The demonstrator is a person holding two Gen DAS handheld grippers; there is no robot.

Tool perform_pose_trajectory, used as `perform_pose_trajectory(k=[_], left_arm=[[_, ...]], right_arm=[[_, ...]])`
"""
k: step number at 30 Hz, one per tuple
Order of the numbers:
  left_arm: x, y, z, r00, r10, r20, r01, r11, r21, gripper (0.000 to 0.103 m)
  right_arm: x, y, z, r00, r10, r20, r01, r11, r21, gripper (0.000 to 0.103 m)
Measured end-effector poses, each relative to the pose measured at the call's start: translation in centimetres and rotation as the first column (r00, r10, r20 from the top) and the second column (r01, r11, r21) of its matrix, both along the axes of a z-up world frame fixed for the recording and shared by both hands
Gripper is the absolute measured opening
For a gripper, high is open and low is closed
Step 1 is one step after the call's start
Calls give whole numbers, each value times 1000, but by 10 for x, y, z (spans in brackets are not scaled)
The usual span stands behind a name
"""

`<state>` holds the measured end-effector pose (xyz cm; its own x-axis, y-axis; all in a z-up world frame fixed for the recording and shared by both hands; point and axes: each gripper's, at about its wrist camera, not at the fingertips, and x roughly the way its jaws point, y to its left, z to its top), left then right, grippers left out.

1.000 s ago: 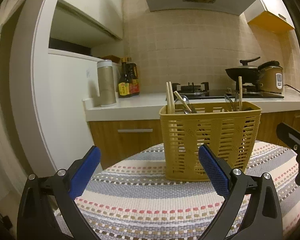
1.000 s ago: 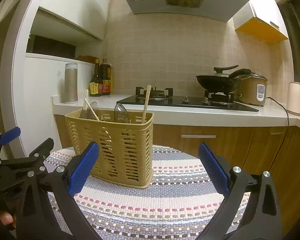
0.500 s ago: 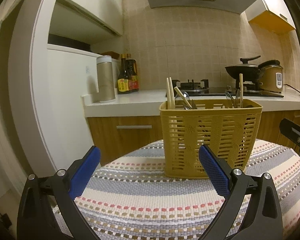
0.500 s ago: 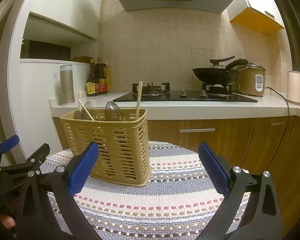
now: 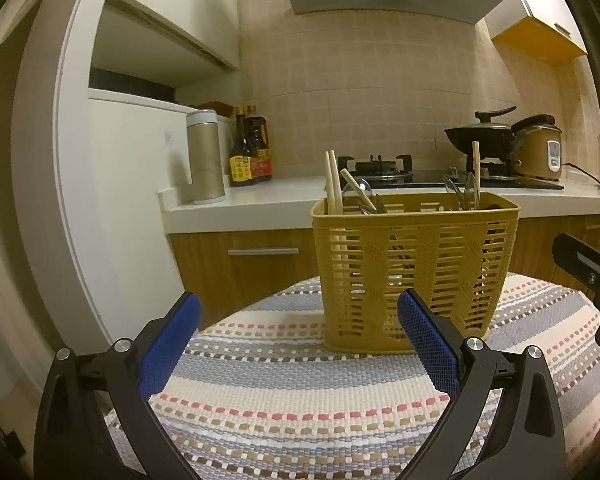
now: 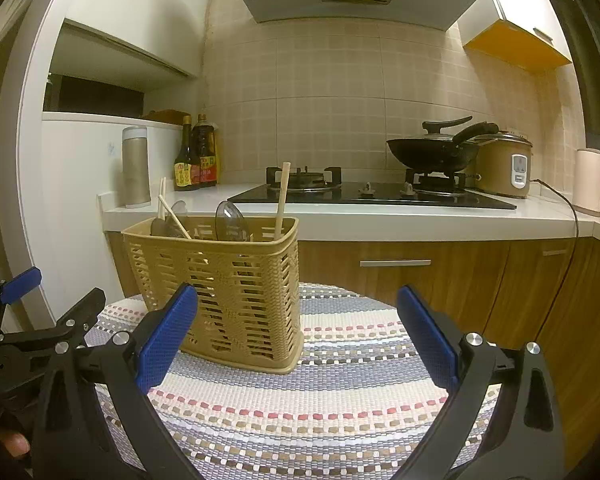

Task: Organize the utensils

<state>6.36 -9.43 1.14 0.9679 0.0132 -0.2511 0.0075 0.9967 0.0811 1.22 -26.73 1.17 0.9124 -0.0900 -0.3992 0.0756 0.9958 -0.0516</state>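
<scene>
A yellow slatted utensil basket [image 5: 414, 268] stands on a round table with a striped woven cloth [image 5: 300, 392]. It holds wooden chopsticks [image 5: 333, 182] at its left end, one chopstick [image 5: 476, 172] at its right end, and spoons [image 6: 228, 220]. The basket also shows in the right wrist view [image 6: 220, 284]. My left gripper [image 5: 298, 336] is open and empty, in front of the basket's left half. My right gripper [image 6: 298, 332] is open and empty, in front of the basket's right end. Each gripper appears at the edge of the other's view.
Behind the table runs a white kitchen counter [image 6: 420, 224] with a gas hob [image 6: 372, 194], a black wok [image 6: 432, 152], a rice cooker [image 6: 504, 164], a kettle [image 6: 590, 180], sauce bottles [image 5: 250, 148] and a steel flask [image 5: 206, 158]. Wooden cabinets stand below.
Both grippers have lowered and drawn back a little from the basket, so it sits higher and smaller in both views. Both stay open and empty.
</scene>
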Motion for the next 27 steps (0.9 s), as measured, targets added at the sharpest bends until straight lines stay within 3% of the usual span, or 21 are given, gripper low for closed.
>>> perform_pose_trajectory(k=[27], left_arm=[[0,0,-2,1000,-13,-11,13,1000,-1,95]], right_arm=[[1,3,-3,1000,15,-12,-15,1000,-19,95]])
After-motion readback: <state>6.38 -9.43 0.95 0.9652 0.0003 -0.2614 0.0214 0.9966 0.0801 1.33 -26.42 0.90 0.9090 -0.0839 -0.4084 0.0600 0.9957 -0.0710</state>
